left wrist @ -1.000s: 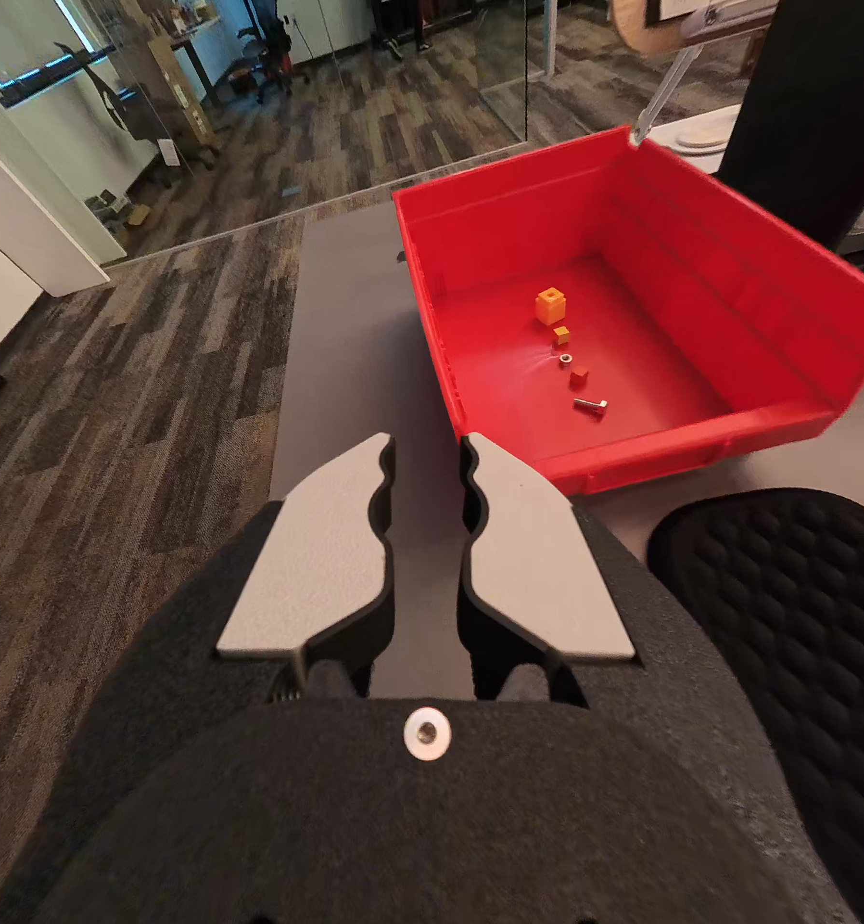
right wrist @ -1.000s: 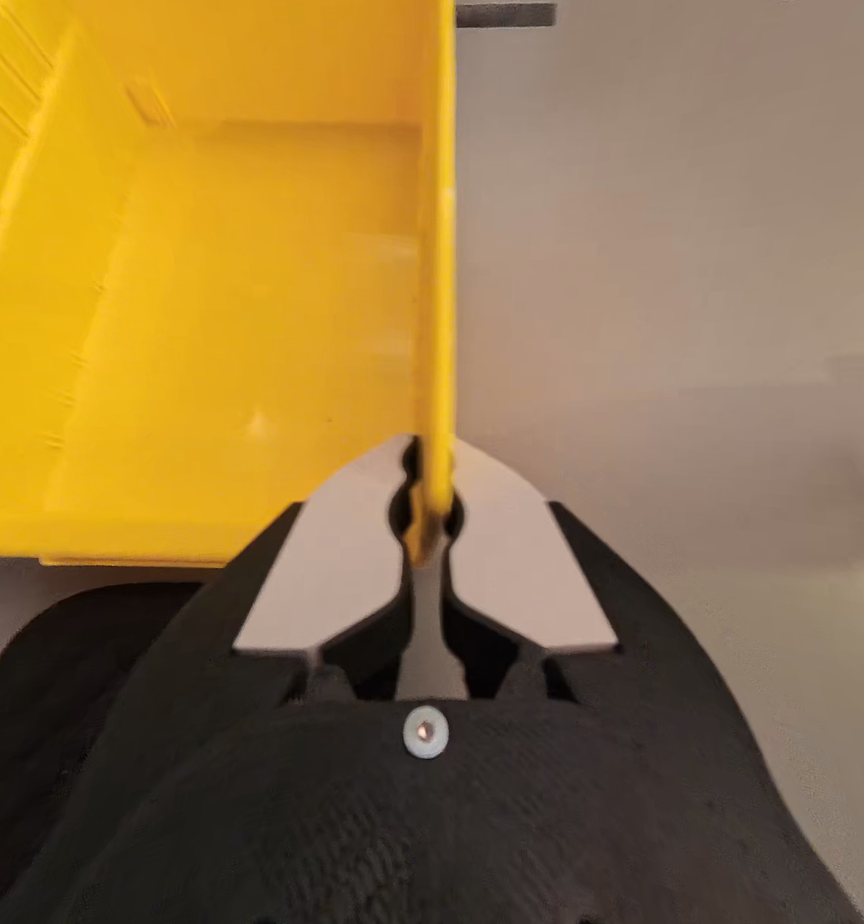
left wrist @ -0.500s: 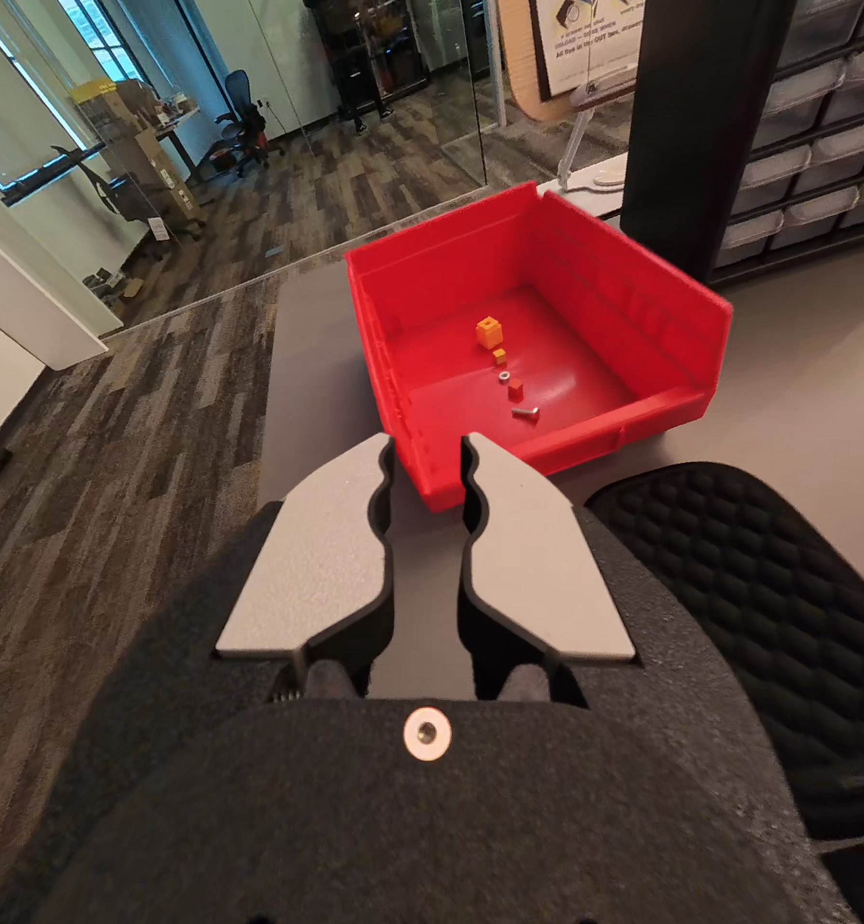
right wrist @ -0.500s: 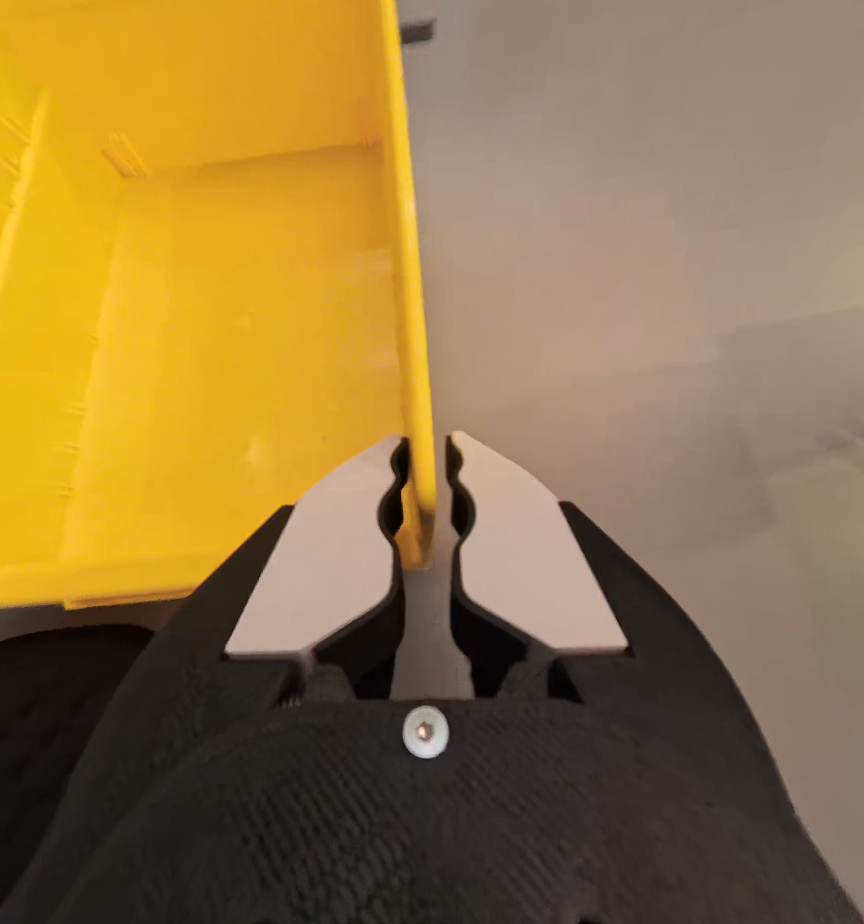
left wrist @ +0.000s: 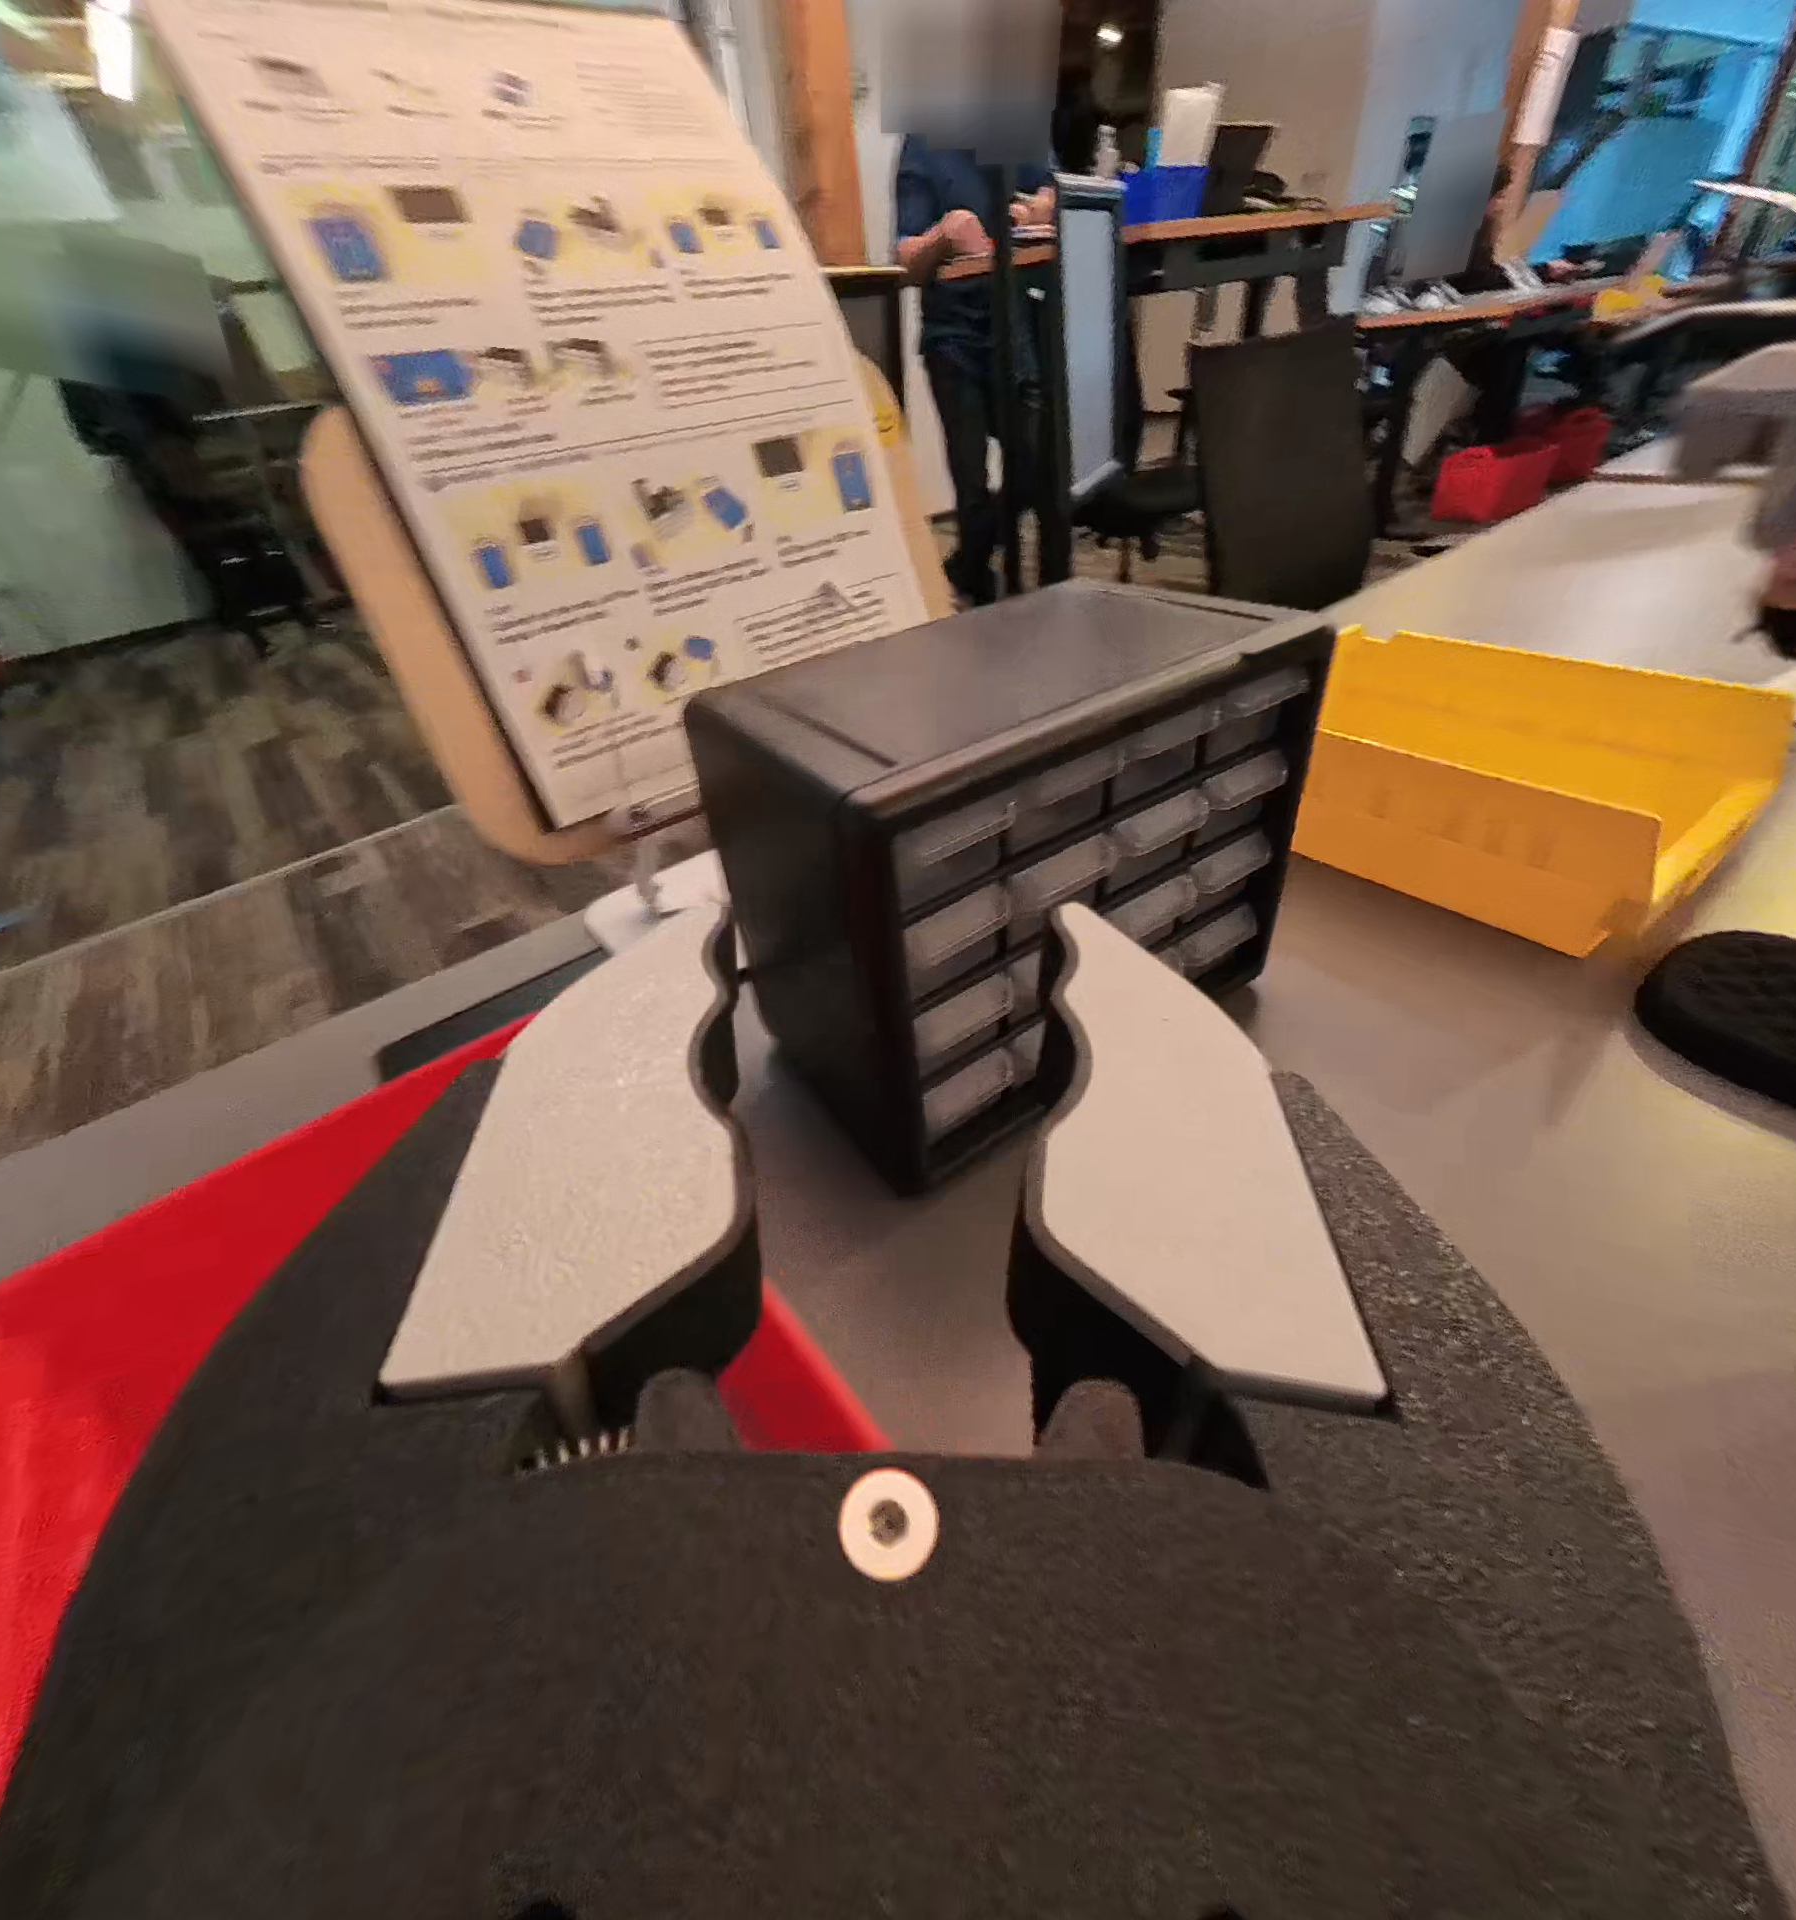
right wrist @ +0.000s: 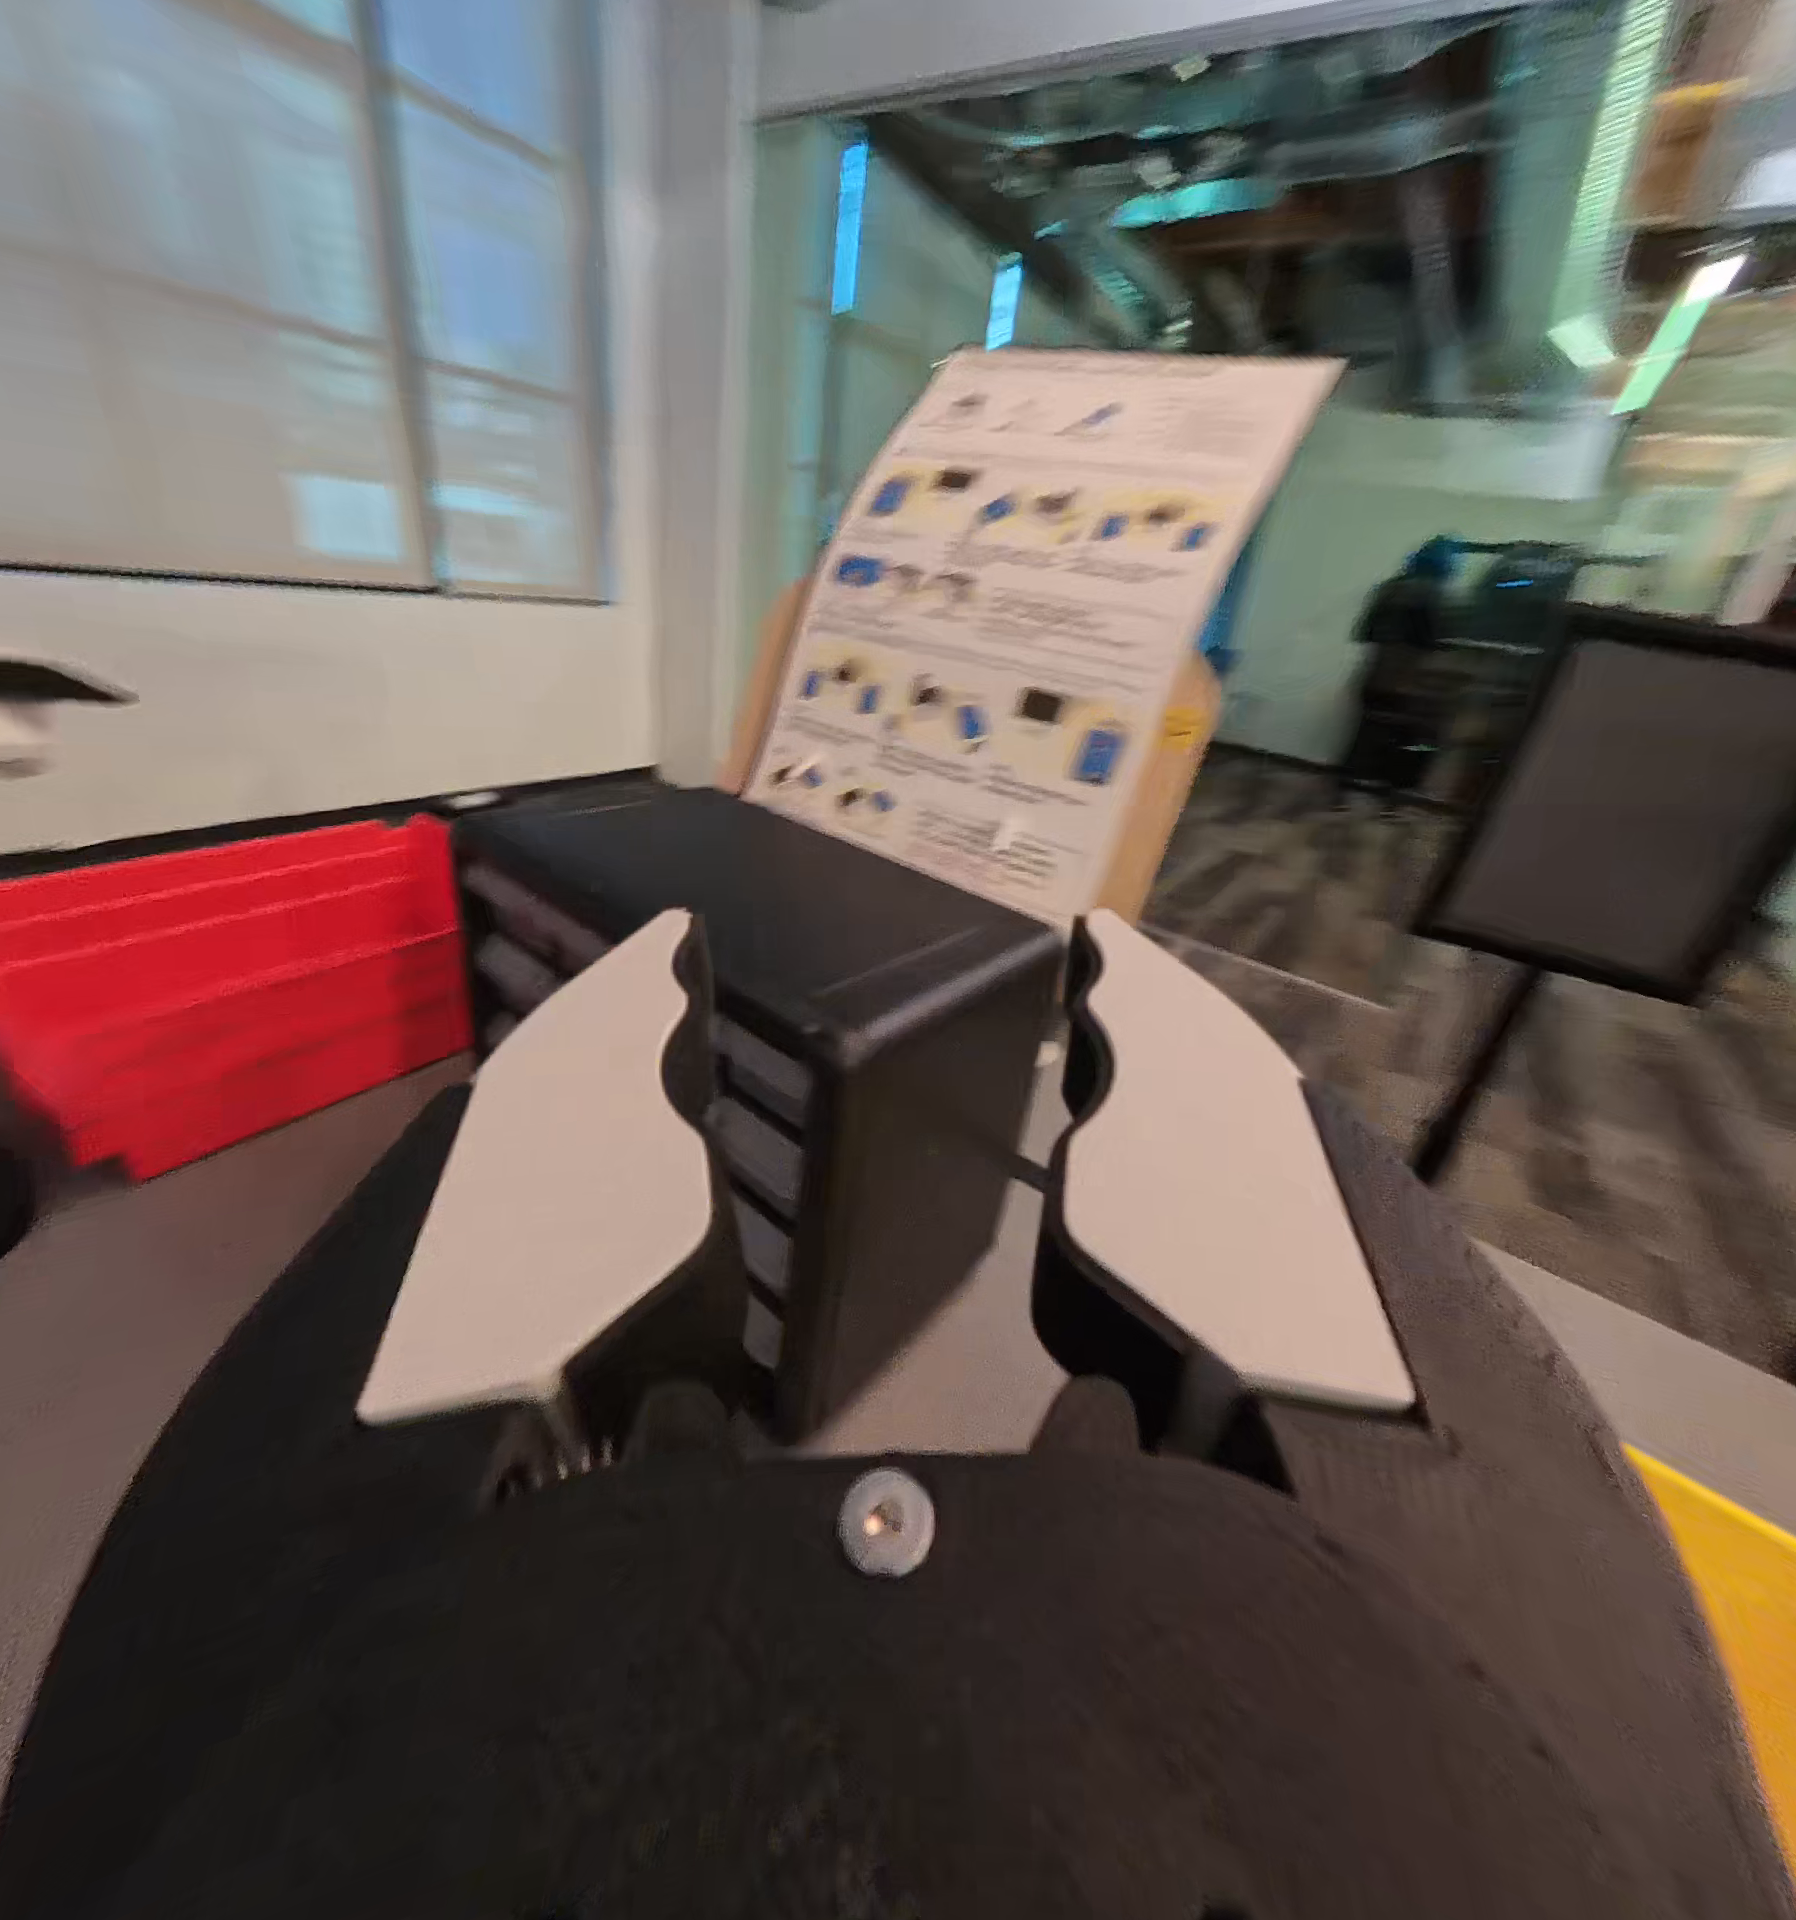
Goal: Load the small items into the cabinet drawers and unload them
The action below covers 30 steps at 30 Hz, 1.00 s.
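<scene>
Cabinet (left wrist: 987, 821), a black case of small clear drawers (left wrist: 961, 935), stands on the grey table (left wrist: 1496, 1195) between a red bin (right wrist: 198, 977) and a yellow bin (left wrist: 1496, 790). Left gripper (left wrist: 889, 945): jaws spread wide and holding nothing, aimed at the drawer front. Right gripper (right wrist: 883, 951): likewise wide apart and holding nothing, facing the cabinet's end corner (view blurred). An illustrated instruction board (left wrist: 561, 416) leans behind the cabinet.
</scene>
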Available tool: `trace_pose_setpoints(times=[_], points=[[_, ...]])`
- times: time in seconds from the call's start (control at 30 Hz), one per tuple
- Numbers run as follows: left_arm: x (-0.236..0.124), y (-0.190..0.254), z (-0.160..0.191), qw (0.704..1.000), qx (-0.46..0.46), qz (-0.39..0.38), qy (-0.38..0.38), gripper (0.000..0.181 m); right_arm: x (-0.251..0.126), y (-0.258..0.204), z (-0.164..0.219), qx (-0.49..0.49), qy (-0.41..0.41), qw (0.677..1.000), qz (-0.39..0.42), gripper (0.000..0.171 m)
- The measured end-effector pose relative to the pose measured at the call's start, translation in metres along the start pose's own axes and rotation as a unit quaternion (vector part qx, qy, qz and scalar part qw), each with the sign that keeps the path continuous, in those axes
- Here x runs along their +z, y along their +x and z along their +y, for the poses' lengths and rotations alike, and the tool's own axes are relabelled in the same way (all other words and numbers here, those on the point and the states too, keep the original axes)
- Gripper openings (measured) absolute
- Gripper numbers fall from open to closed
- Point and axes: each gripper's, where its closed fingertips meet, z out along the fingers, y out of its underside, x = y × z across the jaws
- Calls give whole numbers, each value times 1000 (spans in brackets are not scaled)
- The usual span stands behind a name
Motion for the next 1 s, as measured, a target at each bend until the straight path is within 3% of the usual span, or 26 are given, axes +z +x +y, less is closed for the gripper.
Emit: trace_pose_setpoints(times=[0.1,0.23,0.47,0.57,0.7,1.0], points=[[49,4,7,999,5,30,-21,57,48,-10,45,27,-52,997,-49,71],[87,3,32,999,-11,11,-44,58,74,-20,100,88,-76,992,-52,71],[112,19,79,993,-37,-94,-68,60,70,-10,143,132,-47,988,60,70],[123,26,96,990,-21,-120,-74,67,71,-20,152,188,-28,981,24,67],[133,20,115,987,-15,-142,-78,82,77,-29,181,191,-85,978,-4,68],[152,19,143,989,-116,-61,-69,87,88,-40,219,198,-128,972,-23,79]])
